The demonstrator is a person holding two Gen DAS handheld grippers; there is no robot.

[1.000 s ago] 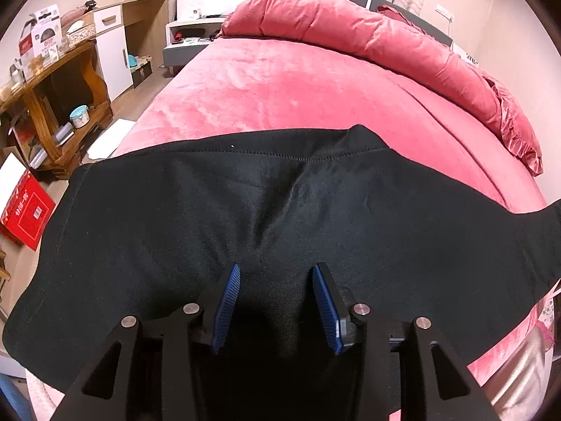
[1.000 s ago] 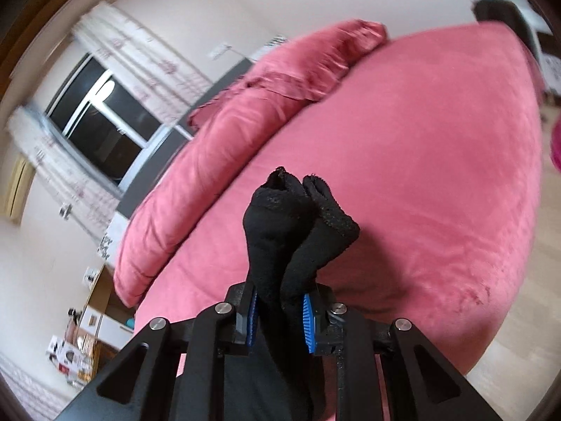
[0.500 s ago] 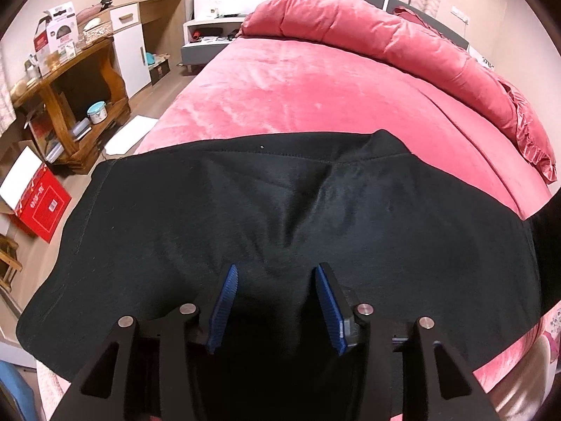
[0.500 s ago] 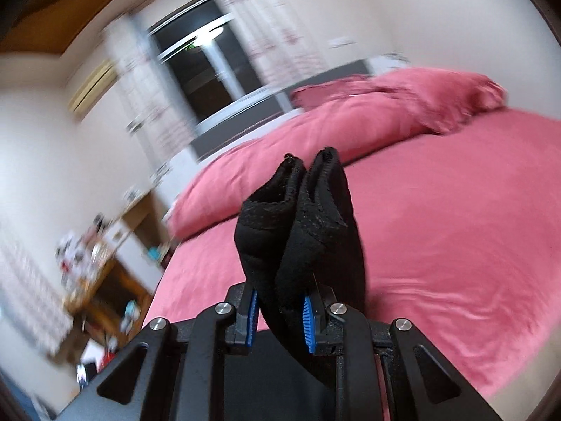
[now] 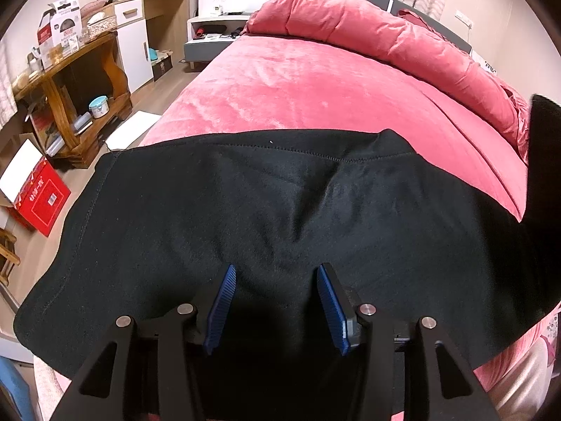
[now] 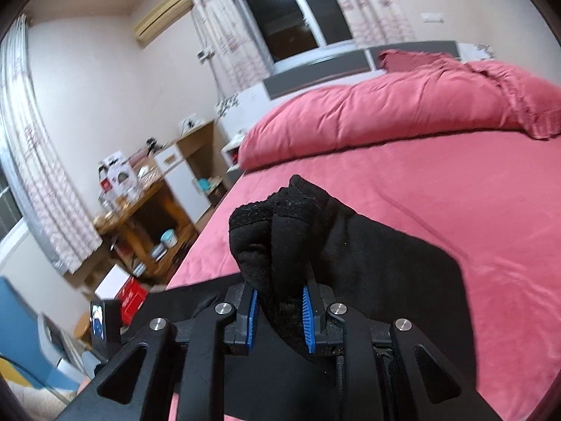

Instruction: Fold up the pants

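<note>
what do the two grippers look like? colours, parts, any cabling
Both match: the left gripper and right gripper have matte black angular linkage arms with triangular cut-outs, round silver pivot pins, and two fingers faced with blue ribbed pads. No cables, markings or sleeves are visible in either wrist view.

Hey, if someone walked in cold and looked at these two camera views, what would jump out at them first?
First, the black pants spread wide across the near end of the pink bed, filling the left wrist view. Next, the right tool clamped on a bunched black end of the pants, held up above the bed. The left tool hangs open above the cloth with nothing pinched, and a rolled pink duvet lies along the headboard.
</note>
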